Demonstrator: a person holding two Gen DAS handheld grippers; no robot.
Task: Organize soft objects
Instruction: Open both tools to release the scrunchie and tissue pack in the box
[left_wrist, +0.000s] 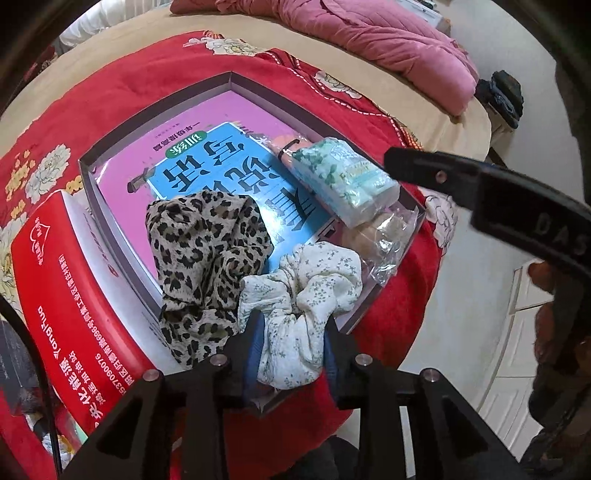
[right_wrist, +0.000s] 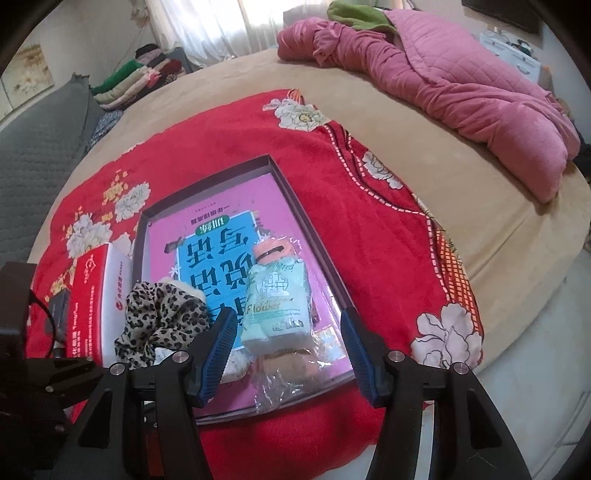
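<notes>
The left tongs (left_wrist: 291, 343) are clamped on a white floral scrunchie (left_wrist: 314, 291) at the near edge of the shallow box (left_wrist: 147, 110). A leopard-print scrunchie (left_wrist: 207, 258) lies touching it on the left, over the blue book (left_wrist: 221, 162) in the box. The right tongs (right_wrist: 288, 354) are spread wide above the near end of a mint tissue pack (right_wrist: 277, 306), not touching it. The box rests on a red floral blanket (right_wrist: 369, 229) on the bed (right_wrist: 480, 221).
</notes>
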